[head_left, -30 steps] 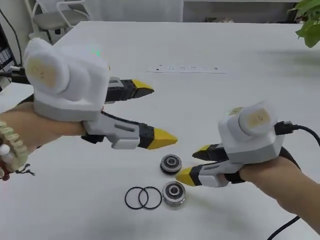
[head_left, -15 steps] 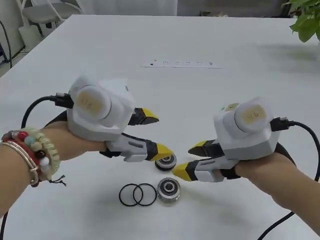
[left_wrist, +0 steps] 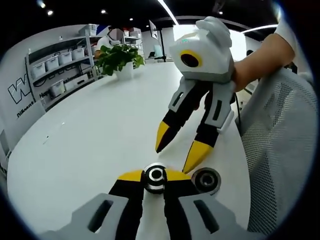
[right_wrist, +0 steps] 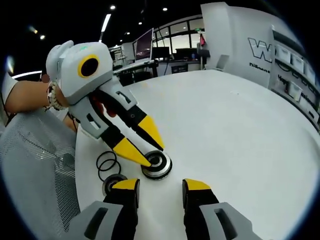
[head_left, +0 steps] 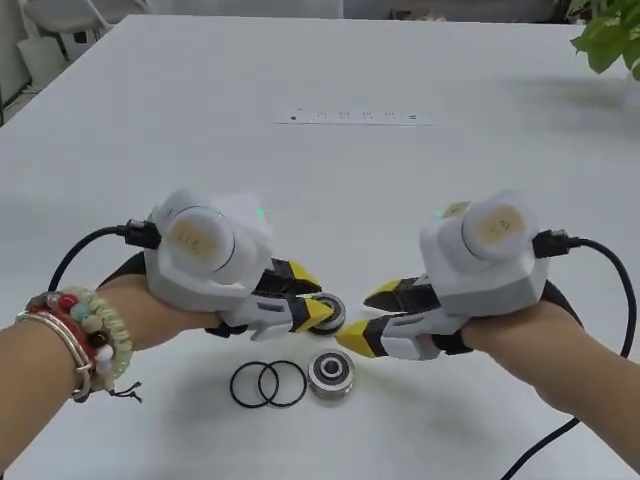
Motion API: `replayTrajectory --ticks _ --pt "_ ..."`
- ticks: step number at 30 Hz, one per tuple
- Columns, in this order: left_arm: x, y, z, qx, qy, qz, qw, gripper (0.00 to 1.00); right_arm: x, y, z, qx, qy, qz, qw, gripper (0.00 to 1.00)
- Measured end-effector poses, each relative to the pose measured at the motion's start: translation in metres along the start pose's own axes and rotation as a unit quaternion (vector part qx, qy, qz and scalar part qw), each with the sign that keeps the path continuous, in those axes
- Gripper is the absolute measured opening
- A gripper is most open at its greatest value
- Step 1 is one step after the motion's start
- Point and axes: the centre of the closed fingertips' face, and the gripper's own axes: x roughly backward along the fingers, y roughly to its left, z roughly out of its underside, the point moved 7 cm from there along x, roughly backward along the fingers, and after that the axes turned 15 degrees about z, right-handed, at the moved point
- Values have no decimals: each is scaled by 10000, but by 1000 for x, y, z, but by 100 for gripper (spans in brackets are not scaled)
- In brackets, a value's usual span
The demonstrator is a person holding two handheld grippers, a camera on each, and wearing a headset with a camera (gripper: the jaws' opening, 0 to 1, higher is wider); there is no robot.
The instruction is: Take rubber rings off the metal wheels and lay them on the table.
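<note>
While the left gripper [head_left: 312, 297] pinches one metal wheel [head_left: 328, 312] between its yellow tips, jaws drawn in narrow against the wheel's sides, the wheel sits low at the white table [head_left: 200, 150]. Whether it is resting there or just lifted, I can't tell. Facing it, the right gripper [head_left: 368, 315] has its jaws spread apart with nothing between them, the tips just beside that wheel. In the right gripper view the wheel lies just ahead of those open jaws, with the left gripper's tips on either side of it. The second wheel [head_left: 330, 372] lies flat on the table nearer the person, close to the gripped one. Just beside it, on the person's left, two black rubber rings [head_left: 268, 384] lie flat and overlapping on the tabletop, off the wheels. Farther back there's a long white strip [head_left: 350, 117], and a leafy plant [head_left: 605, 40] at the far right corner.
</note>
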Motion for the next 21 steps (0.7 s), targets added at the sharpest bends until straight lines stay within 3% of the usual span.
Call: replayTrajectory --ticks 3,4,6,14,21 --pt "-3 -3 3 119 5 124 9999 9 0 1 -1 -114 -30 -36 9999 32" --pt "-2 -1 2 111 -74 37 9999 8 -1 1 -2 -153 -42 -55 9999 32" --pt "-1 -1 4 189 -63 92 9998 8 -2 2 -3 -183 -51 -106 9998 32" --pt "2 1 8 328 -239 113 9991 8 -13 4 -4 116 96 -163 9998 32" --pt "0 2 9 332 -270 122 9990 8 -17 4 -8 160 -25 -182 9997 29"
